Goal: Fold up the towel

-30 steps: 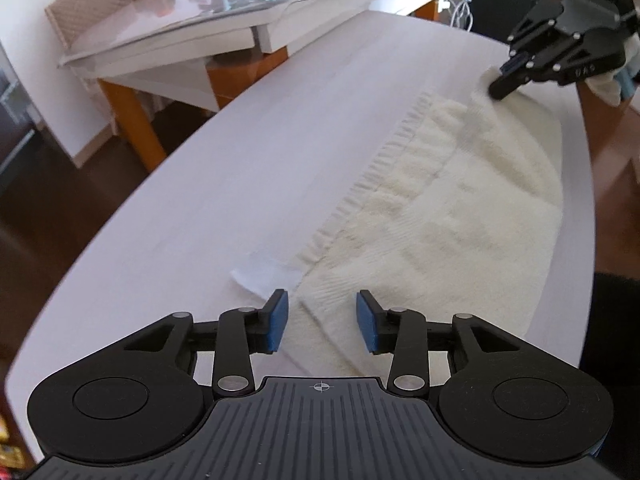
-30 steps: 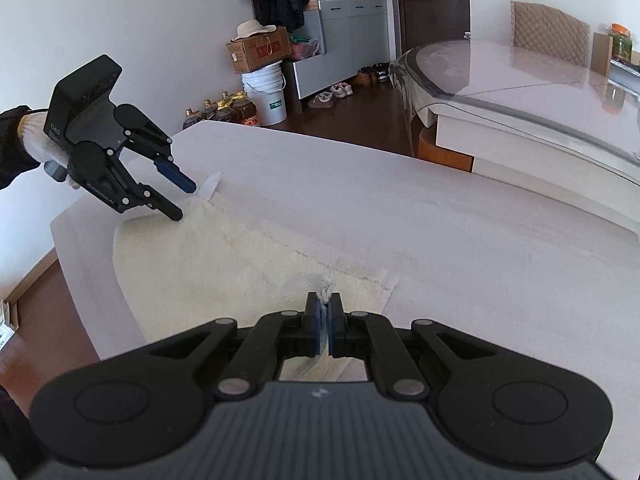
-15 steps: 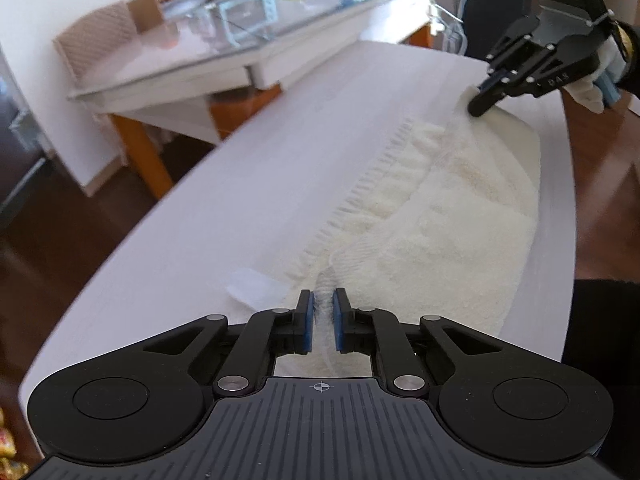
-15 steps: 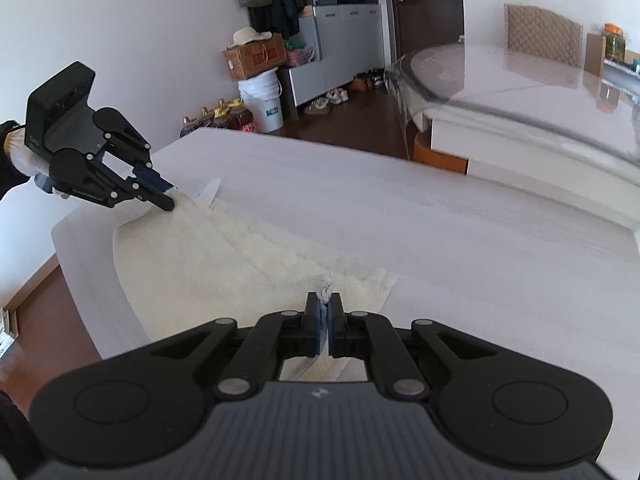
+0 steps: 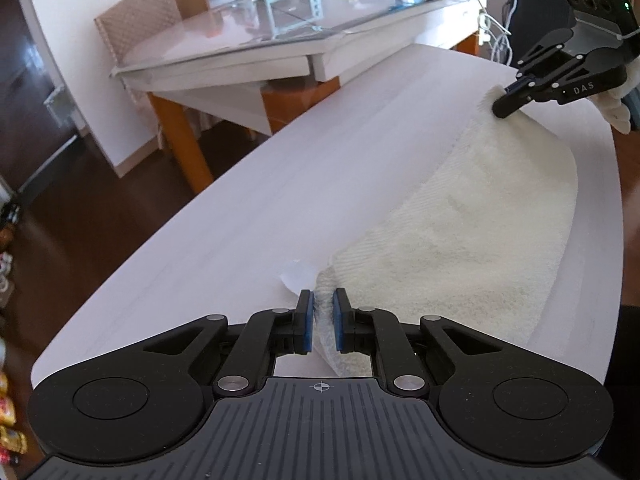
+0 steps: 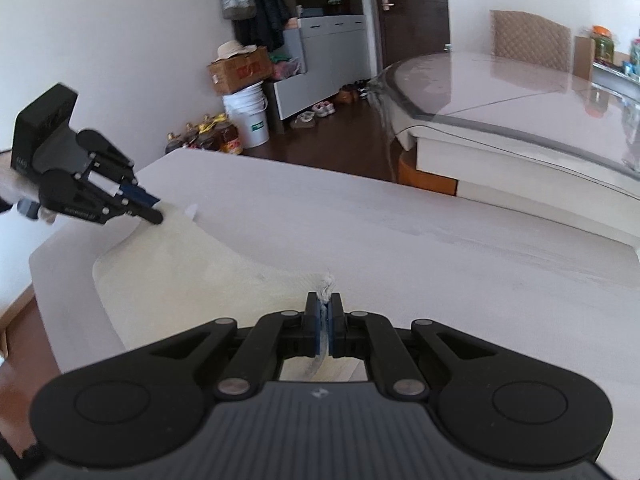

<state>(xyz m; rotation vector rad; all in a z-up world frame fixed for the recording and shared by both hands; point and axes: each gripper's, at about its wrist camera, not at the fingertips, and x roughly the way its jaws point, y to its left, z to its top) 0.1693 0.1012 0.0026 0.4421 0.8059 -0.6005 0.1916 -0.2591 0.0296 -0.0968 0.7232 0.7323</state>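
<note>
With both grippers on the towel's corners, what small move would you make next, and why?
Probably lift both corners together and carry them across toward the towel's opposite edge. The left gripper and the right gripper each pinch a corner, and most of the cloth lies flat on the table.

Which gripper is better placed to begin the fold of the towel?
Neither alone: the left gripper and the right gripper each pinch one corner of the towel on the same long edge, so both should probably carry it across together.
</note>
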